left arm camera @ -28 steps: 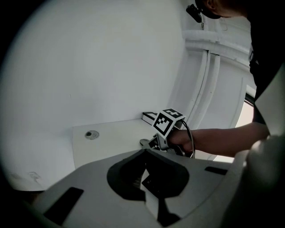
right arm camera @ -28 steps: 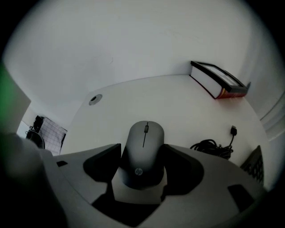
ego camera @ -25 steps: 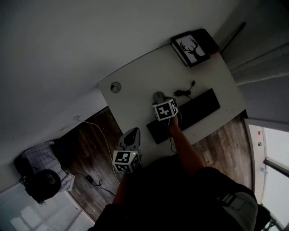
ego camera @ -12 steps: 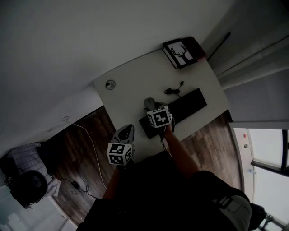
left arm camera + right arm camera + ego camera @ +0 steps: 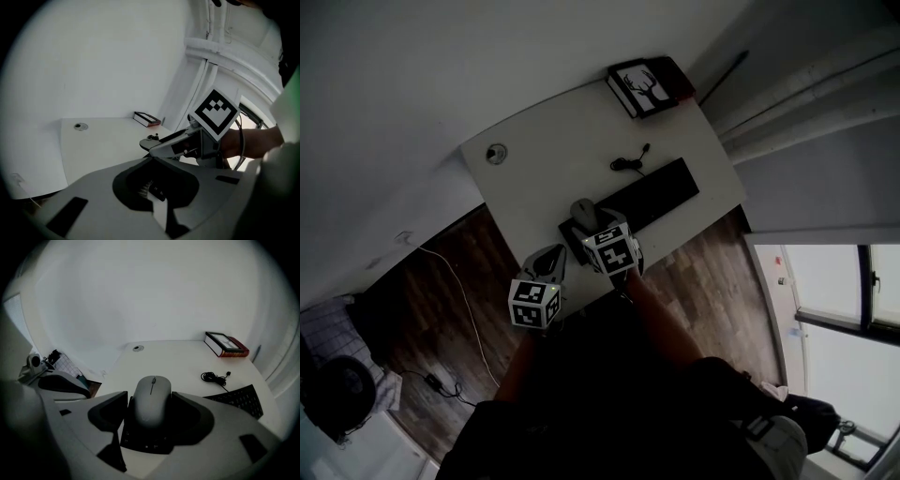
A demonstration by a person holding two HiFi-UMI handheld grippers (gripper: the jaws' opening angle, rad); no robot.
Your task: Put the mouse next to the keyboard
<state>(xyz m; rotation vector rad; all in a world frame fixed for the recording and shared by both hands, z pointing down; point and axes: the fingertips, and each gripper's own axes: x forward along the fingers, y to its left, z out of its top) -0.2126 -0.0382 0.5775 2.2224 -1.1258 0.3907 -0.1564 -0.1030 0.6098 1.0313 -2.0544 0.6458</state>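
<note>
Pulled back across the desk [image 5: 534,159], the right gripper [image 5: 150,404] now has the keyboard [image 5: 241,399] just under its fingers [image 5: 110,411], which clamp the mouse [image 5: 151,394] between them; setting it down beside remains. Left gripper [image 5: 151,187]: closed, empty.

Desk [image 5: 544,178] upper centre, white, sits skewed in frame. Keyboard [image 5: 642,199] runs diagonally along its lower-right edge. Mouse [image 5: 582,211] is at the keyboard's lower-left end, right at the tip of the right gripper [image 5: 589,225], whose marker cube is just below. Lifted or resting: can't tell from here. Left gripper [image 5: 549,261] is lower left of that, at the desk's edge, apart from the mouse. Coiled cable [image 5: 627,165] just above keyboard. Book [image 5: 641,86] at desk's top corner, grommet [image 5: 496,153] at left corner. Wood floor [image 5: 441,291] all around.
</note>
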